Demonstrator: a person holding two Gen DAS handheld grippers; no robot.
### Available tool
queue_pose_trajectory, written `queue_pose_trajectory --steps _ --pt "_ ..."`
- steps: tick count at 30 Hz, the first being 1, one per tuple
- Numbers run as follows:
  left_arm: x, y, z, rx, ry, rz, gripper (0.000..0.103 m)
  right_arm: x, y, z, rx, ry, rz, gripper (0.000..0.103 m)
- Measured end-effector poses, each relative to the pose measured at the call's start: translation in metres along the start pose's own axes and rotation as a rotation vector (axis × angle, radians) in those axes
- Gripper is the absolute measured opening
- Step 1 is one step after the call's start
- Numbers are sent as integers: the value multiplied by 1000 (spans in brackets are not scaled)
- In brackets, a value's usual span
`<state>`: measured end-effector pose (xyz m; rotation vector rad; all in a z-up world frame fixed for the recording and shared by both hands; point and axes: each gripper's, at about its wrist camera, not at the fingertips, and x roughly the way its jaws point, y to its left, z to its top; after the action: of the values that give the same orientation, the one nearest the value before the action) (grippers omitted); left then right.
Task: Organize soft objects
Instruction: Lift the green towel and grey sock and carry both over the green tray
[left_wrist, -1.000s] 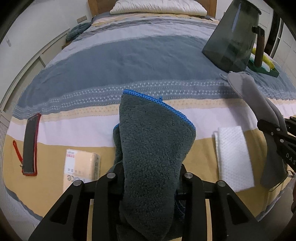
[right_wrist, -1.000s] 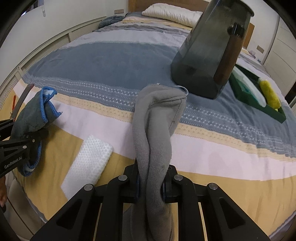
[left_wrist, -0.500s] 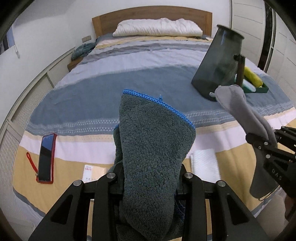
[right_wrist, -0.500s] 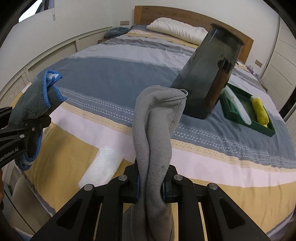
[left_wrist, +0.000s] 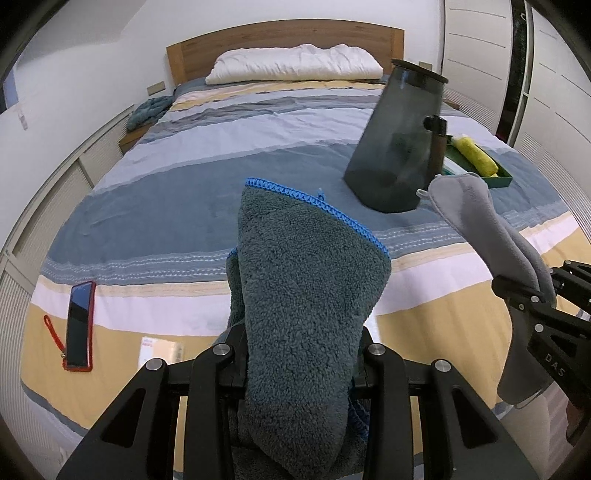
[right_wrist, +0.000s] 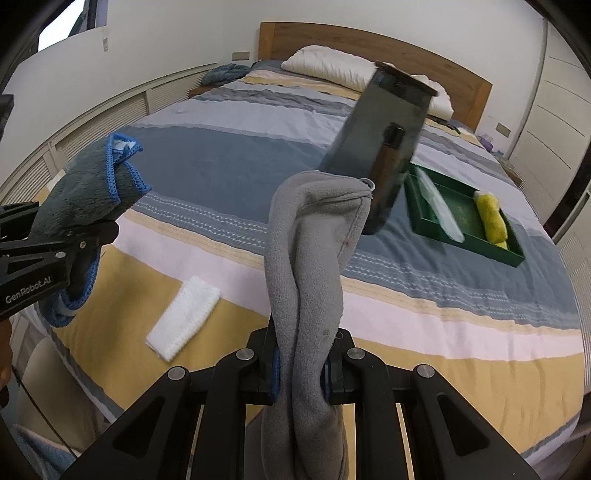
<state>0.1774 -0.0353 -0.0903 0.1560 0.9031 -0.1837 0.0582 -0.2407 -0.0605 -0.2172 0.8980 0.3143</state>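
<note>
My left gripper (left_wrist: 301, 354) is shut on a dark grey fleece cloth with blue edging (left_wrist: 306, 295) and holds it above the foot of the striped bed (left_wrist: 192, 199). The cloth also shows at the left of the right wrist view (right_wrist: 85, 199). My right gripper (right_wrist: 301, 373) is shut on a light grey cloth (right_wrist: 314, 258), held up in the air; it shows at the right of the left wrist view (left_wrist: 491, 236). A folded white cloth (right_wrist: 183, 317) lies on the bed below. A tall dark bin (left_wrist: 399, 136) stands on the bed ahead.
A green tray (right_wrist: 472, 221) with a yellow rolled cloth (right_wrist: 489, 218) and a pale cloth lies right of the bin. A red-cased phone (left_wrist: 78, 328) and a small packet (left_wrist: 160, 349) lie at the bed's near left. A pillow (left_wrist: 295, 68) is at the headboard.
Both grippers have risen and pulled back from the bed with their cloths still held. The bed, bin and tray now look farther away and lower in both views.
</note>
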Motion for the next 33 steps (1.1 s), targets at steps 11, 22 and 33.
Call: queue_pose_trajectory --steps 11,22,33 --pt "6 -39 12 40 26 -17 32 -19 -35 -14 50 -12 -18 15" --pt "23 -92 19 119 74 -75 35 -11 -79 -31 126 22 -39 15" --pt "38 -146 29 179 114 -153 35 -9 -136 -44 201 43 -95 15"
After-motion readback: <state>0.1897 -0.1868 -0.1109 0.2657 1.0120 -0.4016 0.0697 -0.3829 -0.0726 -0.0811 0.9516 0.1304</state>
